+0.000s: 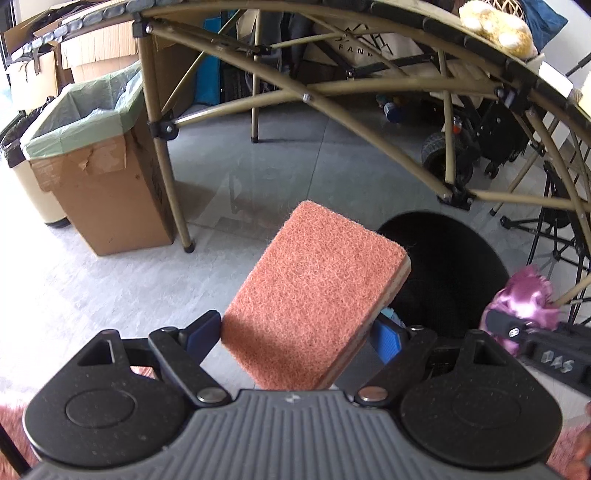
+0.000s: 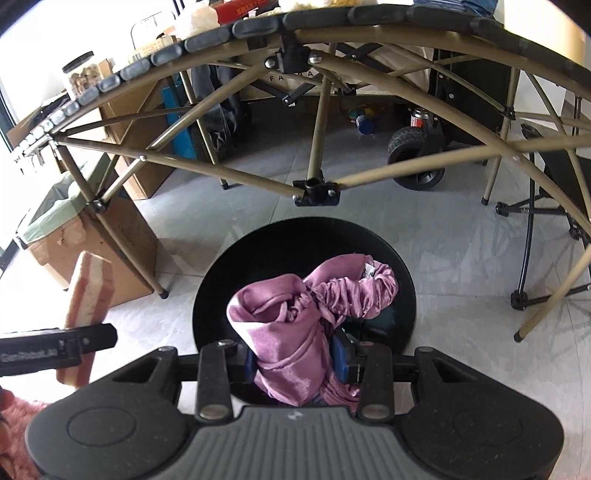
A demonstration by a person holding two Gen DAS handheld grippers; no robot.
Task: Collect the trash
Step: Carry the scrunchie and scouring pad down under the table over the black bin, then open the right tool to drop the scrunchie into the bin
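One sponge, orange scouring face up with pale striped layers along its edge, clamped across its width between the blue pads of the left gripper, jaws spread wide around it; it sticks out forward past the fingertips, held in the air above the floor
One bunched pink satin cloth, pinched in the right gripper, jaws drawn narrow on it; the loose end spills forward over a round black bin directly beneath
Two grippers side by side, each visible at the edge of the other's view
One cardboard box lined with a green bag, standing on the floor to the left, beside a table leg, well apart from the sponge
One cream bin with a dark liner, just left of the box
One folding table, tan crossed tube frame, dark edge; a plush toy on top
Floor: pale grey tile
Beyond the table: boxes, bags, a wheeled cart
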